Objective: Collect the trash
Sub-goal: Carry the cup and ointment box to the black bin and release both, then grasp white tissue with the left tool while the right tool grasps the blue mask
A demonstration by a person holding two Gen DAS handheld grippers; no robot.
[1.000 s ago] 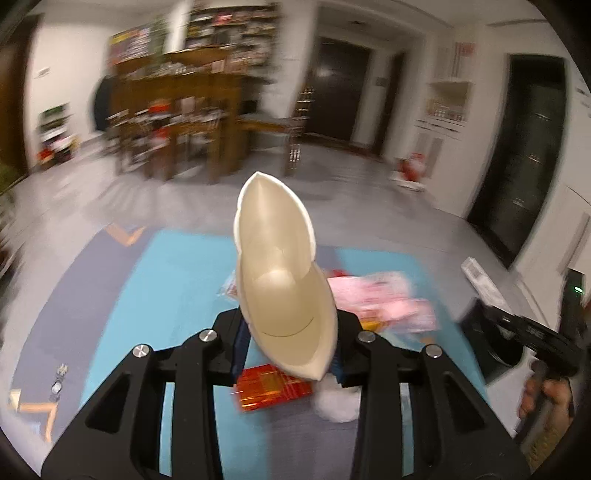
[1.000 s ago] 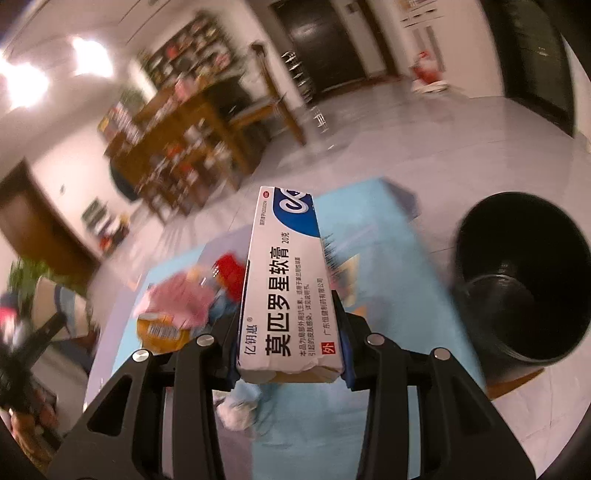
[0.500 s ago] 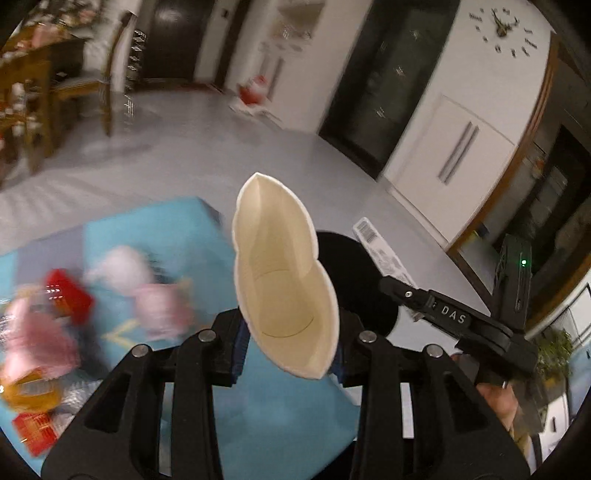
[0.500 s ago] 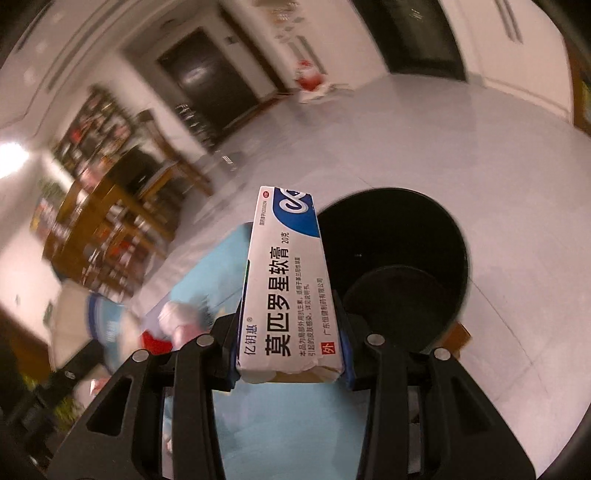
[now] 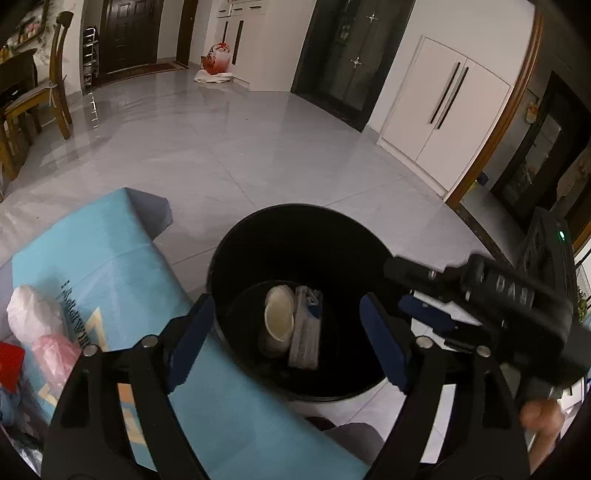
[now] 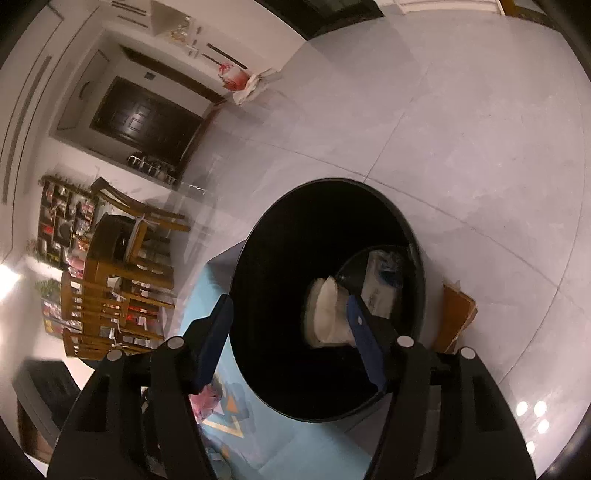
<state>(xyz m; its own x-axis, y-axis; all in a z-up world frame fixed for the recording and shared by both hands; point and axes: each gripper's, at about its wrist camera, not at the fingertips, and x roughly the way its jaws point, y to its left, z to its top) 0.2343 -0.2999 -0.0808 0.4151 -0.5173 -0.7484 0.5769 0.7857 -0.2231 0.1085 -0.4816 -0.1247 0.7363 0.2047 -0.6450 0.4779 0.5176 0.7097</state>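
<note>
A grey tiled floor (image 5: 229,147) runs far back to a dark door (image 5: 127,33), white cabinets (image 5: 443,107) and a red-and-white bag (image 5: 216,61) by the wall. On the near left lies a light blue mat (image 5: 110,266), its far corner folded over, and just beside it stands a black trash bin (image 5: 236,251). The left claw (image 5: 286,338) hangs above the bin with its jaws spread wide, having just been opening, and nothing between them; the right claw (image 6: 290,345) has also just been opening and is empty. At the bottom of the bin lie a cream paper cup (image 5: 279,317) and a white ointment box (image 5: 306,332) side by side. Only the left view shows the trash remaining on the mat: a white bag (image 5: 31,314), a pink bag (image 5: 55,354) and a red wrapper (image 5: 9,363). Only the right view shows the wooden dining table (image 6: 110,291), a cluttered shelf (image 6: 62,210) and a brown cardboard piece (image 6: 456,314) on the floor right of the bin.
</note>
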